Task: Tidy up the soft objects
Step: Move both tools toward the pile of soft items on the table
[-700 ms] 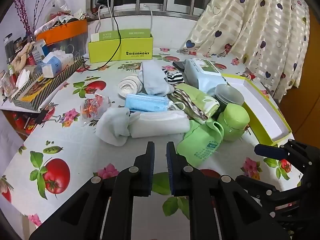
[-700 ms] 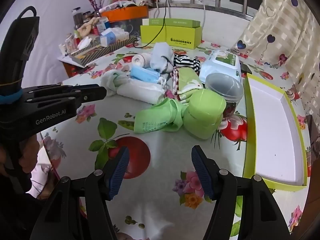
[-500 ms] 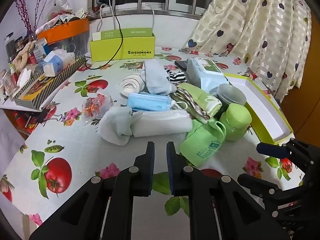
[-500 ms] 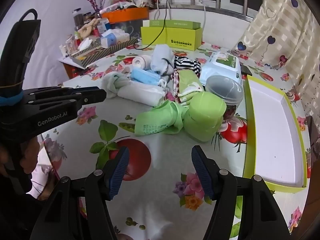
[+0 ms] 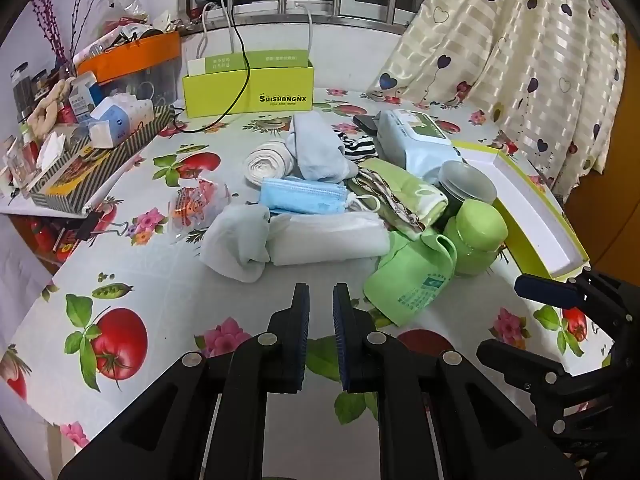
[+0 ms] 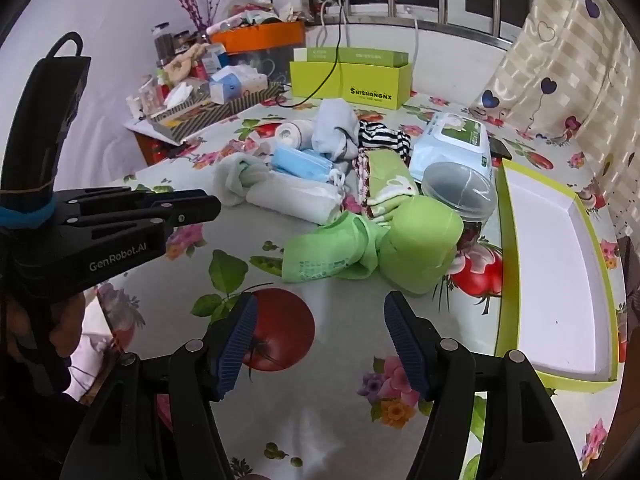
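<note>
On the worktop (image 5: 168, 292), with its cloth of tomatoes and flowers, a pile of soft things sits in the middle. A green sock (image 6: 320, 256) lies at the near edge of the pile, touching a green jar (image 6: 420, 244) on its right. Behind the sock is a rolled white towel (image 5: 328, 234), and a pale blue cloth (image 5: 236, 242) lies bunched at its left end. A blue face mask (image 5: 302, 197) rests just behind the towel. Farther back are a white roll (image 5: 266, 162), a light blue cloth (image 5: 318, 152), a black and white striped cloth (image 6: 384, 138) and a folded green towel (image 6: 386, 178). A pack of wipes (image 6: 454, 146) and a clear tub (image 6: 458, 192) sit to the right of the pile. A long, shallow yellow-green box (image 6: 500, 264) with a white inside lies on the right side of the worktop.

The left gripper (image 5: 321, 312) hangs over the near part of the worktop, in front of the pile. Its jaws are almost closed, with a thin gap, and hold nothing. The right gripper (image 6: 320, 332) hangs just in front of the green sock. Its jaws are wide apart and hold nothing too.
</note>
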### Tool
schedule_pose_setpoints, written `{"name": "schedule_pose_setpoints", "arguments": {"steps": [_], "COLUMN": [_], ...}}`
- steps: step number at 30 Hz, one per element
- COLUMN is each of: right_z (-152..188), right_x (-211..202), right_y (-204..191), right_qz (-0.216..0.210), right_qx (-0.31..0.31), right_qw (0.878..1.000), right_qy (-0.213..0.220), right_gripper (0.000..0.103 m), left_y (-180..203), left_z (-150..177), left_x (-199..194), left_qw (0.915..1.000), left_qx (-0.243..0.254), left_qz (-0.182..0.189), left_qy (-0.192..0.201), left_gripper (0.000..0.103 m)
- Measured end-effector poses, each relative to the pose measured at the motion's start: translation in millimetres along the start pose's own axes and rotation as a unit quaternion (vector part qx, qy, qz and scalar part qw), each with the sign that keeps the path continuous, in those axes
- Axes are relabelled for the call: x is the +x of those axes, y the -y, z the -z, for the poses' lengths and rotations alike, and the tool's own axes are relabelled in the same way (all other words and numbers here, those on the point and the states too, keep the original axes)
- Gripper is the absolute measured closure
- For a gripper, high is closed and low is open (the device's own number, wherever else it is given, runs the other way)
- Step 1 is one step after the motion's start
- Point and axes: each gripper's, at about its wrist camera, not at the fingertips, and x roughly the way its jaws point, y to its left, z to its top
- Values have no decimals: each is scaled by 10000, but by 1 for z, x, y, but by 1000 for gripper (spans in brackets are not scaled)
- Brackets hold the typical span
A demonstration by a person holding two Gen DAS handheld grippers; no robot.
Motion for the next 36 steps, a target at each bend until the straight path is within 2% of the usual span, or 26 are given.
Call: {"name": "schedule_pose_setpoints", "arguments": {"steps": [12, 36], "right_z": [-1, -4], "right_x": [1, 6], "right_y": [-1, -3], "right_qz": [-77, -197], "right_qx": [-1, 39], "right_qw": [10000, 9998], "right_qy": [24, -43], "right_gripper": [33, 33], "left_y": [-1, -13], "left_z": [0, 2], "left_x": [-1, 3], "left_qw": [9999, 9999], "left_qx": [-13, -167], "left_qz": [-144, -5], "left_qy": [21, 37], "left_gripper": [91, 91]}}
